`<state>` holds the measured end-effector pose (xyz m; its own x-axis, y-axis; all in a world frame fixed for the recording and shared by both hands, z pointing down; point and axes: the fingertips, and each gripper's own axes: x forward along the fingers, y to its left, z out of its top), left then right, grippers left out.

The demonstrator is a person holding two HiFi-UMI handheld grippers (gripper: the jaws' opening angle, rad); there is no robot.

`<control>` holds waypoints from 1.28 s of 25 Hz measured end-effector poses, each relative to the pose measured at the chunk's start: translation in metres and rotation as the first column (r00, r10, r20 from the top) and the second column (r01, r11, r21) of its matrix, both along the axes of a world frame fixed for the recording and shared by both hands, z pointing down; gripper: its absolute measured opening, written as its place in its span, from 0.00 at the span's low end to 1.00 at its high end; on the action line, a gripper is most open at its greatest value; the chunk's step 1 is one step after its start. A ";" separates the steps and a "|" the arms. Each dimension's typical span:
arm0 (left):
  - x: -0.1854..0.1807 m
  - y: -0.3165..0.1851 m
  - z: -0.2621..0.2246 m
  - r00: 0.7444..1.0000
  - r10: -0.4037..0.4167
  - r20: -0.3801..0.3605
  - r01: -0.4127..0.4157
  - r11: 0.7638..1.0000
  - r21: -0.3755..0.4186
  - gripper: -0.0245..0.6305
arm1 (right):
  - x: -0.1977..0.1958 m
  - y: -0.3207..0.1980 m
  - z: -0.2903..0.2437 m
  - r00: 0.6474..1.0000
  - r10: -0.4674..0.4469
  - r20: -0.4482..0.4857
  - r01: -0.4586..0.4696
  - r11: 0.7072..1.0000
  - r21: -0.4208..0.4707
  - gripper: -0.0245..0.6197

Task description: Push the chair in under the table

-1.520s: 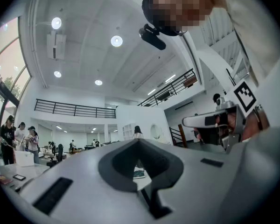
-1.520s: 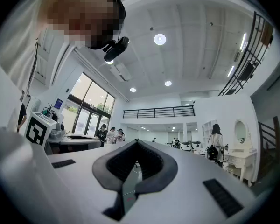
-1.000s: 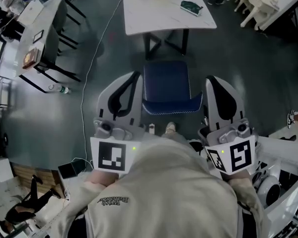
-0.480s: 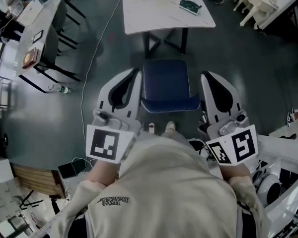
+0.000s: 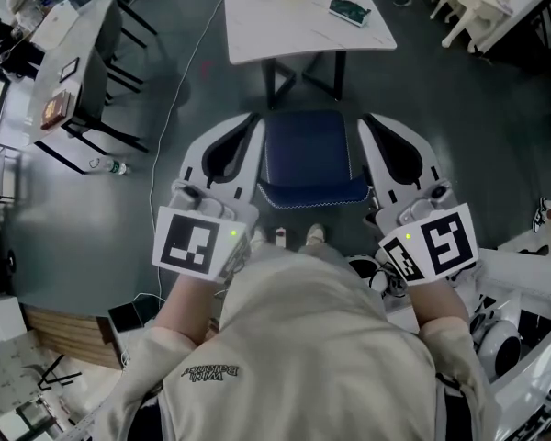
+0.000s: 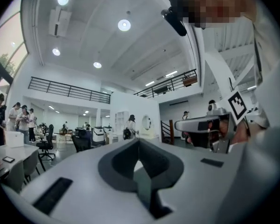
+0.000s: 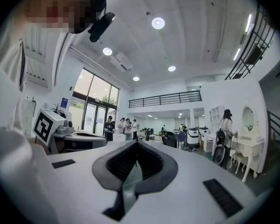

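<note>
left gripper (image 5: 241, 134): jaws closed, level | right gripper (image 5: 378, 131): jaws closed, level

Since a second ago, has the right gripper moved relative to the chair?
Yes. The right gripper has moved forward along the right side of the blue chair, toward the white table; its tip now nearly level with the seat's far edge.

I'm in a big open office-like hall. A railed balcony (image 7: 163, 98) runs overhead under round ceiling lights (image 7: 158, 23). Tables (image 5: 257, 35), office chairs (image 6: 46, 144) and groups of people (image 7: 123, 126) stand around the floor (image 5: 174, 163).
</note>
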<state>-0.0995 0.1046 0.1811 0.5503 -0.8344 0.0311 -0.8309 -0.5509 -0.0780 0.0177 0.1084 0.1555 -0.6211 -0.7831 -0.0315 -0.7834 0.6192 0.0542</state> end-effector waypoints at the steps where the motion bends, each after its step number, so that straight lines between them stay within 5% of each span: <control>1: 0.005 -0.002 0.003 0.999 0.030 0.018 -0.030 0.999 -0.022 0.05 | -0.004 -0.002 0.002 1.000 -0.015 -0.016 0.015 1.000 -0.010 0.05; 6: 0.030 -0.012 0.024 0.978 0.161 0.129 -0.154 0.986 -0.065 0.05 | -0.012 -0.013 0.017 0.995 -0.056 -0.088 0.053 0.998 -0.040 0.05; 11: 0.056 -0.010 0.038 0.924 0.380 -0.039 -0.379 0.902 -0.206 0.05 | -0.016 -0.022 0.041 0.981 -0.094 -0.167 0.080 0.993 -0.085 0.05; 14: 0.059 -0.017 0.050 0.913 0.408 -0.004 -0.397 0.884 -0.246 0.06 | -0.018 -0.027 0.057 0.970 -0.116 -0.214 0.092 0.989 -0.120 0.05; 17: 0.067 -0.016 0.069 0.882 0.471 -0.015 -0.449 0.830 -0.330 0.23 | -0.020 -0.030 0.076 0.951 -0.133 -0.278 0.095 0.985 -0.145 0.05; 23: 0.073 -0.025 0.114 0.866 0.489 0.103 -0.407 0.809 -0.423 0.26 | -0.020 -0.034 0.118 0.924 -0.188 -0.333 0.109 0.964 -0.243 0.06; 26: 0.075 -0.023 0.136 0.838 0.532 0.119 -0.423 0.772 -0.474 0.29 | -0.022 -0.035 0.141 0.898 -0.234 -0.371 0.121 0.946 -0.302 0.19; 29: 0.080 -0.020 0.155 0.817 0.571 0.078 -0.459 0.726 -0.512 0.33 | -0.023 -0.034 0.168 0.866 -0.284 -0.411 0.131 0.923 -0.361 0.22; 32: 0.080 -0.021 0.180 0.803 0.586 0.108 -0.442 0.708 -0.551 0.34 | -0.021 -0.030 0.201 0.826 -0.334 -0.454 0.135 0.899 -0.417 0.23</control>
